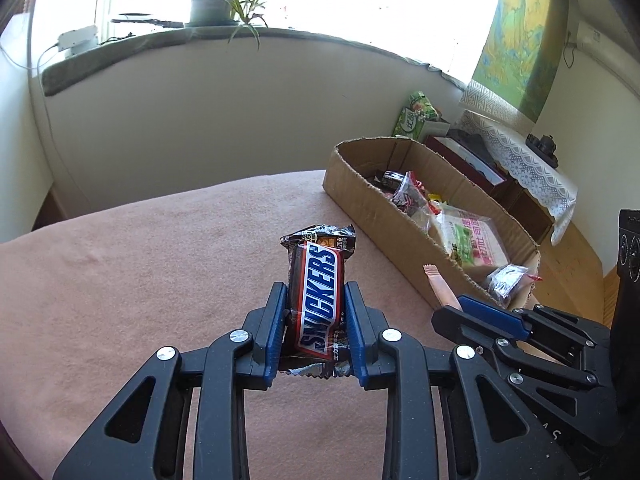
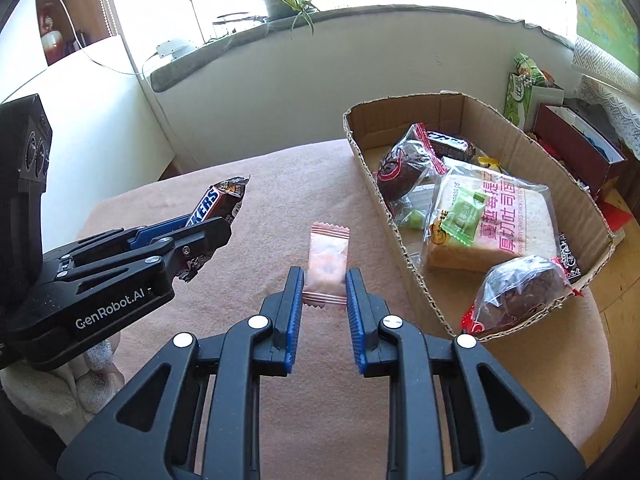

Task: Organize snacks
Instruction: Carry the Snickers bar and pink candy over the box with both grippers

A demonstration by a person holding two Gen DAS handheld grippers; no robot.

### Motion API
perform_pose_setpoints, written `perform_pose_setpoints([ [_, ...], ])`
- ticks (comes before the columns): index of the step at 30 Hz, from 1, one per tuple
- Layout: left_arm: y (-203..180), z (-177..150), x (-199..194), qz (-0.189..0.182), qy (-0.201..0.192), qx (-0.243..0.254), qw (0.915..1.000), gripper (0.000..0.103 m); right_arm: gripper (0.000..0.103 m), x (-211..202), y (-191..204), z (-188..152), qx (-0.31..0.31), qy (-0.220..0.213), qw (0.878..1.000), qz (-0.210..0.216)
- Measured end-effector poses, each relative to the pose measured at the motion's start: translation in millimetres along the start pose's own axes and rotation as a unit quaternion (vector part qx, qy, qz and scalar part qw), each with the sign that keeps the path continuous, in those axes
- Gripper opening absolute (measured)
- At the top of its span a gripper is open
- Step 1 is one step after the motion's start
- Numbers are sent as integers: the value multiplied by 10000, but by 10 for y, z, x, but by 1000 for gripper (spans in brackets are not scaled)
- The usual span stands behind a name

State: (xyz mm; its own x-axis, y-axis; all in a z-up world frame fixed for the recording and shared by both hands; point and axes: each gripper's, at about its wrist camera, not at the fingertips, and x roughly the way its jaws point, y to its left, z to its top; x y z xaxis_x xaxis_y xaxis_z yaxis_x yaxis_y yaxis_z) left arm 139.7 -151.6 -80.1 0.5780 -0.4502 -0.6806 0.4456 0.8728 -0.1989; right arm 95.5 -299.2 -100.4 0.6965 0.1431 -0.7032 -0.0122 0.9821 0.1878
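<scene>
Snickers [image 1: 316,296] clamped between left gripper [image 1: 316,304] pads, long axis along fingers, top end sticking out past tips, above blanket [image 1: 140,280]. Pink candy [image 2: 328,264] pinched in right gripper [image 2: 322,300], long axis also along fingers. Box [image 2: 404,240] lies ahead and right of both; right gripper nearer, left one further out to its left. Box already holds bread [image 2: 492,232] and dark buns. Lower ends of both wrappers hidden behind pads. Items behind box hard to make out.
</scene>
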Motion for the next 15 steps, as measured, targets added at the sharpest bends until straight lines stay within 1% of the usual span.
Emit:
perform_pose_setpoints([
  [10, -275, 156, -81, -80, -244, 138, 9996, 27, 22, -315, -96, 198, -115, -384, 9992, 68],
  [15, -433, 272, 7, -211, -263, 161, 9993, 27, 22, -372, -235, 339, -147, -559, 9983, -88],
])
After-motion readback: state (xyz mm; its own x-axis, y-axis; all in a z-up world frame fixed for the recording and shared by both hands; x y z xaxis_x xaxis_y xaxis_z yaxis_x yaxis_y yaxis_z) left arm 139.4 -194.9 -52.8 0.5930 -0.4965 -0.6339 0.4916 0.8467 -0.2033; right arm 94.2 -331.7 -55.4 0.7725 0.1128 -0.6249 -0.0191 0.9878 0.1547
